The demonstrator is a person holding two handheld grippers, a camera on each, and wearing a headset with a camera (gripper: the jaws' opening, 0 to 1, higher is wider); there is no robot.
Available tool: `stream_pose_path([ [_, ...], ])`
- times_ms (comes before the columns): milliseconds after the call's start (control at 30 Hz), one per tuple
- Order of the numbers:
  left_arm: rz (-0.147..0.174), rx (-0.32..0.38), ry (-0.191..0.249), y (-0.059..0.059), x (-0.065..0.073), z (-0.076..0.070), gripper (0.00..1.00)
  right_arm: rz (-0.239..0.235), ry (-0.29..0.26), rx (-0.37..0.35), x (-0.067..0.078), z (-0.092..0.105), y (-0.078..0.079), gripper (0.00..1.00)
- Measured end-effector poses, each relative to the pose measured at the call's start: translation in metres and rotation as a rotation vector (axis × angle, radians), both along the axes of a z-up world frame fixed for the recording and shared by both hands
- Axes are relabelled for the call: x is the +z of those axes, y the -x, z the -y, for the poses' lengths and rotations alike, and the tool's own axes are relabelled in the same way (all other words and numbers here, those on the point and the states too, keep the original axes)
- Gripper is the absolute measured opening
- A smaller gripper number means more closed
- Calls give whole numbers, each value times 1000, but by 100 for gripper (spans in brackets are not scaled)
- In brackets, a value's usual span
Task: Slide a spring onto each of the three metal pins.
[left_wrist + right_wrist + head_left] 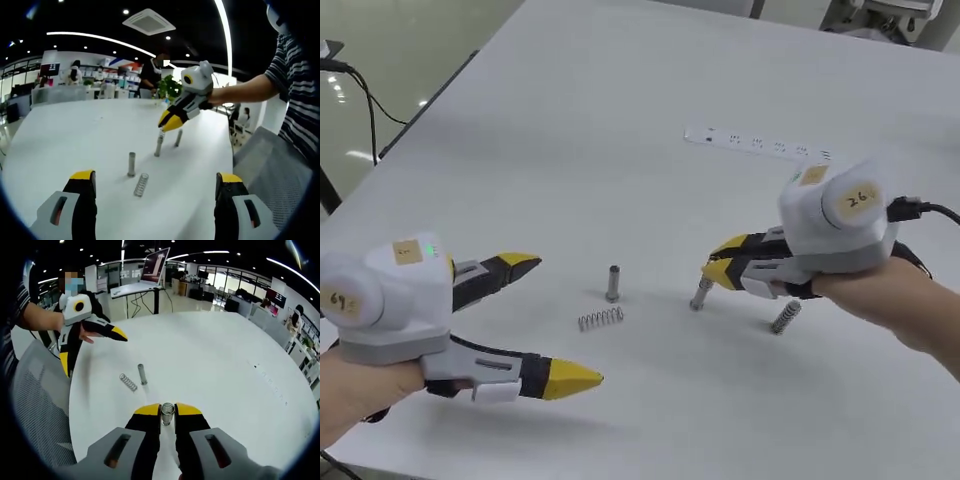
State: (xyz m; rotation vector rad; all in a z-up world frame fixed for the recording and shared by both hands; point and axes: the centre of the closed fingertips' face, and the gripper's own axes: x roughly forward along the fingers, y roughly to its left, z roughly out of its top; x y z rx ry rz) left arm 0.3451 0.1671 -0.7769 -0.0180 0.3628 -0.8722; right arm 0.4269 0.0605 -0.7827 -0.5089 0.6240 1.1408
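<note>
Working over a broad white tabletop, loose parts lying straight on it rather than in any tray or box. Holding the left gripper low at the near edge, jaws spread wide and gripping nothing. Holding the right gripper opposite, jaws drawn narrow and pinched on a spring, seen end-on between the tips in the right gripper view. Well beyond both sets of jaws, a white power strip, apart from the work.

Ahead of the open left jaws: an upright bare pin and, just beside it on the side nearer those jaws, a loose spring lying flat. Directly under the right jaw tips: what looks like a second pin, leaning a little, seemingly with the held spring around its top; hard to tell how far down. Behind the right jaws, below the hand: a third leaning piece, coiled in look, probably a pin already sleeved.

Judged as mid-task: seating the second spring. Next, likely: push it fully down and release, then pinch the loose spring by its side, turn it upright, line its bore up with the bare pin's tip and lower it straight, without toppling the freestanding pin.
</note>
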Motion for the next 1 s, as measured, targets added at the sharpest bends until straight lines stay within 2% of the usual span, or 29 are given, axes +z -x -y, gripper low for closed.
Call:
stream_pose_path([
  [267, -2, 5, 15, 0, 2, -1, 97, -9, 29, 5, -14, -2, -1, 7],
  [600, 4, 7, 16, 0, 4, -1, 97, -53, 37, -35, -31, 0, -4, 8],
  [733, 7, 8, 16, -1, 5, -2, 97, -53, 56, -31, -40, 2, -4, 8],
  [833, 11, 10, 18, -2, 7, -3, 97, -47, 46, -35, -38, 1, -4, 8],
  [933, 9, 10, 18, -3, 8, -3, 96, -16, 58, -4, -38, 0, -4, 8],
  [1000, 10, 11, 18, -3, 8, -4, 96, -23, 54, -9, -38, 0, -4, 8],
])
